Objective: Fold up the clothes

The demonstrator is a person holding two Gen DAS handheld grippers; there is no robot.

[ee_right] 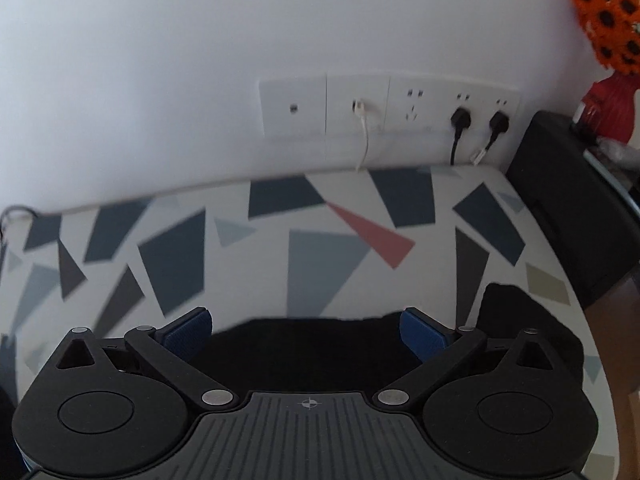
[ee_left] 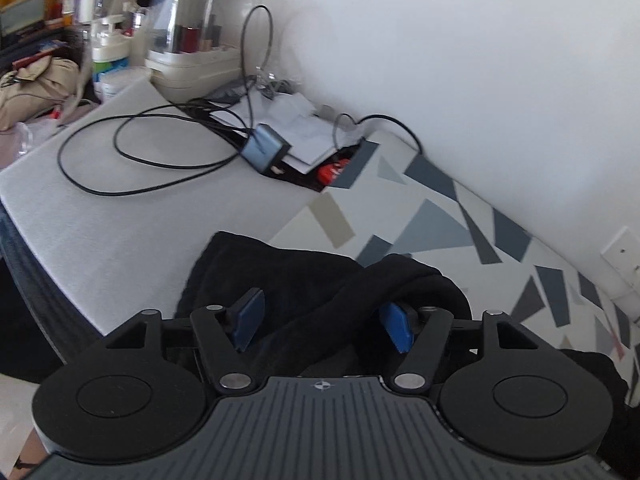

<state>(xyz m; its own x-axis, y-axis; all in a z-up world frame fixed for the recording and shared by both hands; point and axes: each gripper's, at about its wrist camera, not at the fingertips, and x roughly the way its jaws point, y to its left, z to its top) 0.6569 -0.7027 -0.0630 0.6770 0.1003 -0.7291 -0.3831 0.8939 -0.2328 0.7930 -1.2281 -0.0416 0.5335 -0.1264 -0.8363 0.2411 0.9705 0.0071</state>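
Hovering over a bunched black garment (ee_left: 304, 300), the left gripper (ee_left: 322, 326) has its fingers (ee_left: 250, 318) spread apart — a thick fold of cloth rises between them, brushing the right-hand pad, but nothing is pinched. The right gripper (ee_right: 308, 330) is likewise wide open and empty, with the garment's flat far edge (ee_right: 304, 332) lying just below its blue pads. The cloth sits on the patterned cover (ee_right: 320, 248) of the bench, partly spilling onto the plain grey mat (ee_left: 120, 208) on the left.

By my reading, the step in hand is taking a fresh hold for the next fold. To do it well, each gripper should come down on a single clean edge or corner rather than the humped middle, close fully, then lift evenly so the fabric draws flat — the lump near the left gripper wants smoothing first.

Further off lie a looped black cable (ee_left: 132, 152) and small charger (ee_left: 264, 148), well clear of the cloth; beyond, wall sockets (ee_right: 388, 106).
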